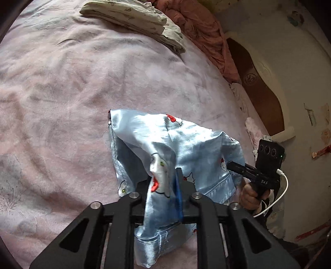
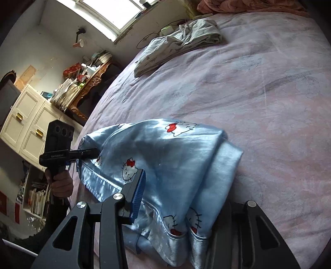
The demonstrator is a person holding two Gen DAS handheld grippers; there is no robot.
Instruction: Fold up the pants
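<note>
Light blue satin pants (image 1: 198,149) with a cartoon cat print lie bunched on the pink bedspread (image 1: 62,93). My left gripper (image 1: 163,178) is shut on a raised fold of the pants, which fills the gap between its jaws. In the right wrist view the pants (image 2: 165,151) drape over my right gripper (image 2: 182,186). Its blue-padded finger (image 2: 137,192) presses the thick waistband bundle, and the other finger is hidden under cloth. Each view shows the other gripper's tips at the pants' edge: the right gripper (image 1: 229,165) and the left gripper (image 2: 96,153).
A folded grey-white garment (image 1: 132,18) (image 2: 186,39) lies at the far end of the bed. A crumpled pink blanket (image 1: 202,31) sits beside it. A white cabinet (image 2: 26,124) and a cluttered wooden desk (image 2: 82,87) stand past the bed's edge.
</note>
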